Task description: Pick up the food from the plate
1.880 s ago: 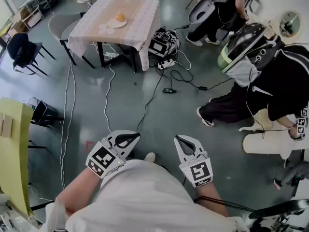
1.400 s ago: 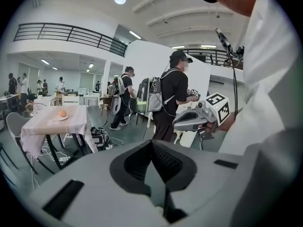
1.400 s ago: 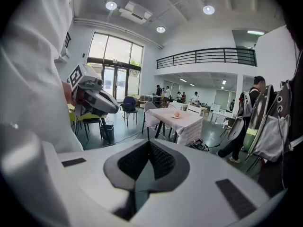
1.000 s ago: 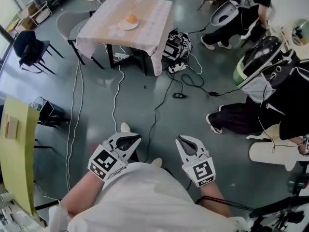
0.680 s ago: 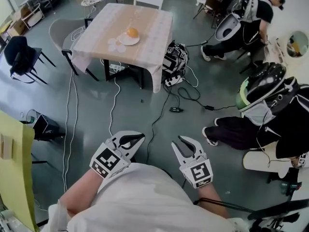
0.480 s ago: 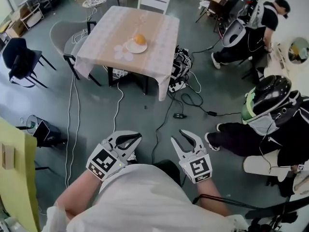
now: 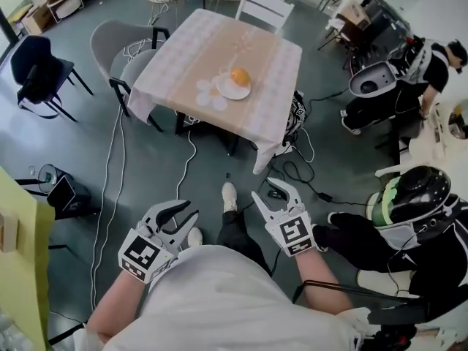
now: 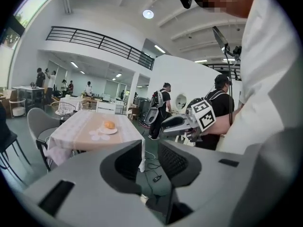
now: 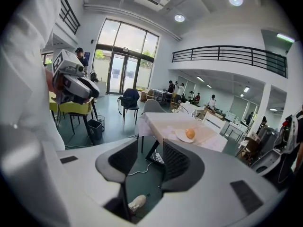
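An orange round food (image 7: 240,77) lies on a white plate (image 7: 230,91) on the table (image 7: 194,57) with a pale cloth, far ahead of me. My left gripper (image 7: 189,211) and right gripper (image 7: 268,189) hang low in front of my body, well short of the table. Both sets of jaws are opening, with nothing between them. In the left gripper view the food (image 8: 109,125) shows beyond the left gripper (image 8: 150,151), and the right gripper (image 8: 176,125) at the right. In the right gripper view the food (image 9: 190,134) sits past the right gripper (image 9: 150,159).
Grey chairs (image 7: 117,50) stand at the table's left and a white chair (image 7: 263,4) behind it. Cables (image 7: 110,167) run over the floor. A bag (image 7: 296,115) lies under the table. A crouching person with a helmet (image 7: 406,203) is at the right, a black chair (image 7: 36,68) at the left.
The table with the plate has come closer and nearer the view's middle. Both grippers' jaws have parted. The right gripper has risen forward.
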